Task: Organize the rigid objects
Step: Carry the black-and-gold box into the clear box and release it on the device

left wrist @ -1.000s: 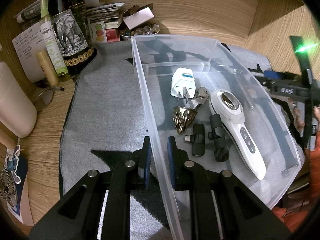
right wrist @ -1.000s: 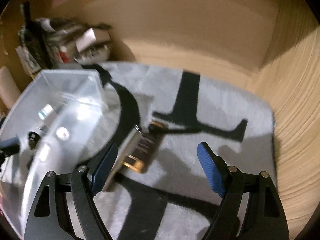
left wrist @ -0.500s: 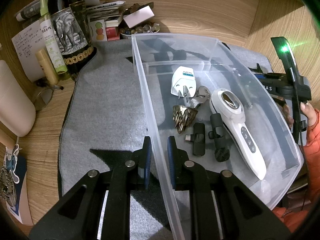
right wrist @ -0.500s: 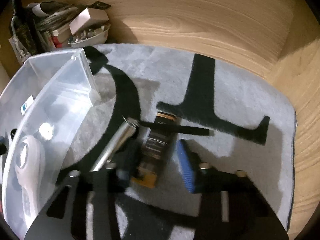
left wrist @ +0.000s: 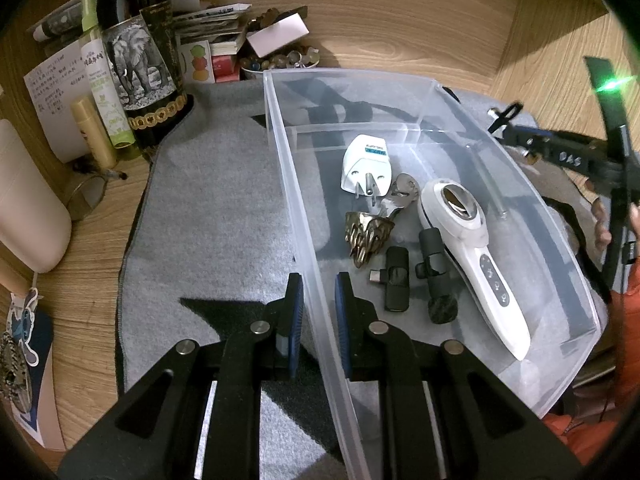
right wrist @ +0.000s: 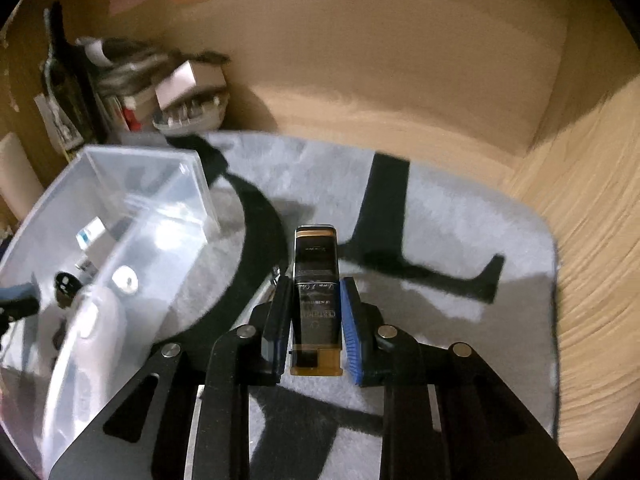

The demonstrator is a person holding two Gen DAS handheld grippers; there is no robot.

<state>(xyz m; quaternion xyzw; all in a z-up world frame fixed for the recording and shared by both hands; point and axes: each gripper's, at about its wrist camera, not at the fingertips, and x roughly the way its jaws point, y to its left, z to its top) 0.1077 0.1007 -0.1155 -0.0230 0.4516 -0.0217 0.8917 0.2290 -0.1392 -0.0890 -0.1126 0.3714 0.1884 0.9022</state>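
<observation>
Right gripper (right wrist: 316, 312): your jaws were nearly closed, clamped on the flat sides of the black-and-gold box (right wrist: 316, 292). Box's long axis ran straight ahead along the fingers, gold end cap nearest the camera, far end sticking out past the fingertips. It looked lifted off the grey mat (right wrist: 460, 240), though I couldn't tell by how much; that view was motion-blurred.

Left gripper (left wrist: 318, 304): jaws narrow, pinching the near-left wall of the clear bin (left wrist: 304, 216), one finger outside, one inside. So the bin was steadied on your left side.

The relation that mattered: from the right gripper the bin lay forward and to the left, close by, with its open top facing up. The right hand was the one carrying; the left was only bracing.

Further in, the bin floor already held the brass claw piece (left wrist: 366, 236), two small black dongles (left wrist: 396, 280), the white handheld device (left wrist: 472, 248) lying lengthwise, and the white plug adapter (left wrist: 366, 164).

My read: free floor sat beyond the adapter at the far end. You'd likely want the box's long axis parallel to the white device for it to drop in cleanly.
</observation>
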